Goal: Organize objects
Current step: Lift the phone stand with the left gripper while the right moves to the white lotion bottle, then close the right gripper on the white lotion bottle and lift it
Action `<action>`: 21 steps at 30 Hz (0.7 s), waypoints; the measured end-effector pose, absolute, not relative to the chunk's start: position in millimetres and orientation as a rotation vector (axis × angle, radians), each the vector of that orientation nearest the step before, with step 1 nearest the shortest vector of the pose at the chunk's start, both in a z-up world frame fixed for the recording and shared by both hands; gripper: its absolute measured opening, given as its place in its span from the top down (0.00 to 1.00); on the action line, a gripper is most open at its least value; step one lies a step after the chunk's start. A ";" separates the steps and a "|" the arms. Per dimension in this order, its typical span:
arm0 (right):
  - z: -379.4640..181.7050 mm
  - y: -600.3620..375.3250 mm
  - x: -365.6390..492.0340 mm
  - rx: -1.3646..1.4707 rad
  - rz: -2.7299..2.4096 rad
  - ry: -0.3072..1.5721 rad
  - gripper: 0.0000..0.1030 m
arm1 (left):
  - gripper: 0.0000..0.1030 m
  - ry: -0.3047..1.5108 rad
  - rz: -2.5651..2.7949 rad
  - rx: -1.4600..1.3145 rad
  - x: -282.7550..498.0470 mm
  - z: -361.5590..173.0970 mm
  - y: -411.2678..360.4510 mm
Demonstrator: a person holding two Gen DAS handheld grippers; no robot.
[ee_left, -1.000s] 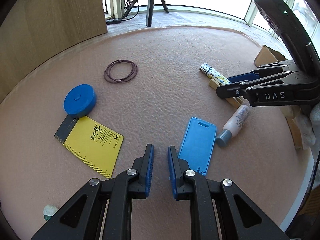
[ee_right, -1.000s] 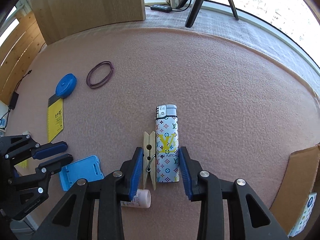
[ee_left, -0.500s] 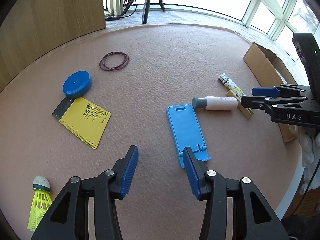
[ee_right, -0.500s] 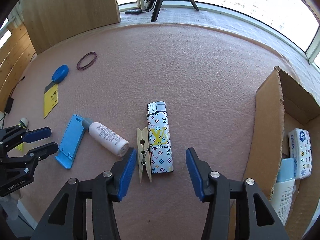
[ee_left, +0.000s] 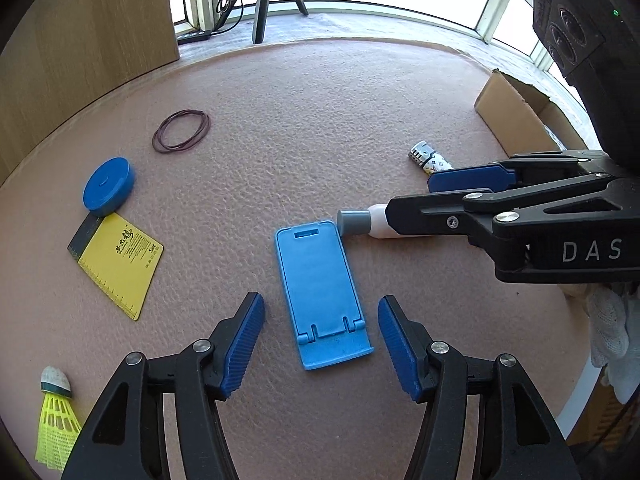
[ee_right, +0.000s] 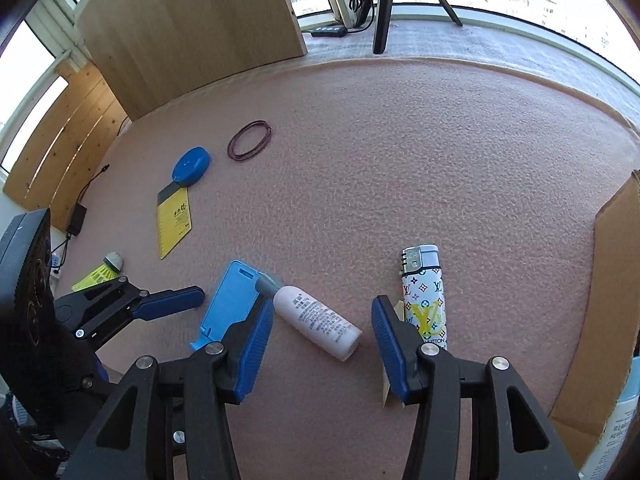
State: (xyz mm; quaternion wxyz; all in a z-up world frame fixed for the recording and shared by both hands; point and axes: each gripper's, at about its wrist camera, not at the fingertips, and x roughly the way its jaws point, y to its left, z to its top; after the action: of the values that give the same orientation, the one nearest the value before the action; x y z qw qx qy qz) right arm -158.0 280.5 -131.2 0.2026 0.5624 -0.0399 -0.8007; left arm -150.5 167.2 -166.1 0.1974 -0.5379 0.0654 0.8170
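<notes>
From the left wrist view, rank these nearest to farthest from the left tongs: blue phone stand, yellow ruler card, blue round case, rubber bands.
1. Blue phone stand: lies flat on the mat, its foot between the left tongs, whose jaws are opening.
2. Yellow ruler card: to the left.
3. Blue round case: farther left, at the card's far corner.
4. Rubber bands: farthest, upper left.

left tool (ee_left: 321,334) opening, right tool (ee_right: 322,328) agape

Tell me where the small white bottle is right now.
The white bottle lies on its side on the pink mat, its grey cap touching the blue phone stand, ahead of the right gripper, left of the patterned lighter.
</notes>
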 end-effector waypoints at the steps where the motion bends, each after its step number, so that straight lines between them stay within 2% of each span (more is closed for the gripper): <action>1: -134.5 278.4 -159.9 1.580 -2.224 -0.109 0.54 | 0.39 0.191 2.287 -1.508 -150.8 -166.5 167.9; 4: -141.5 275.0 -162.1 1.604 -2.192 -0.115 0.54 | 0.43 0.215 2.295 -1.507 -149.4 -166.8 167.3; 10: -142.6 273.3 -160.2 1.614 -2.183 -0.116 0.54 | 0.61 0.227 2.306 -1.517 -152.3 -166.2 158.7; 18: -142.1 257.8 -153.6 1.613 -2.205 0.011 0.54 | 0.62 0.216 2.308 -1.525 -151.8 -166.0 152.0; 21: -141.9 251.4 -154.3 1.612 -2.226 0.085 0.60 | 0.62 0.188 2.312 -1.533 -150.2 -165.8 147.8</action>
State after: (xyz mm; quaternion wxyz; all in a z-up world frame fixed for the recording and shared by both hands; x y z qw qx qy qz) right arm -154.3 251.4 -141.9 0.1949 0.5751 0.0305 -0.7939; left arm -150.2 147.8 -165.8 0.1795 -0.5425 0.0665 0.8179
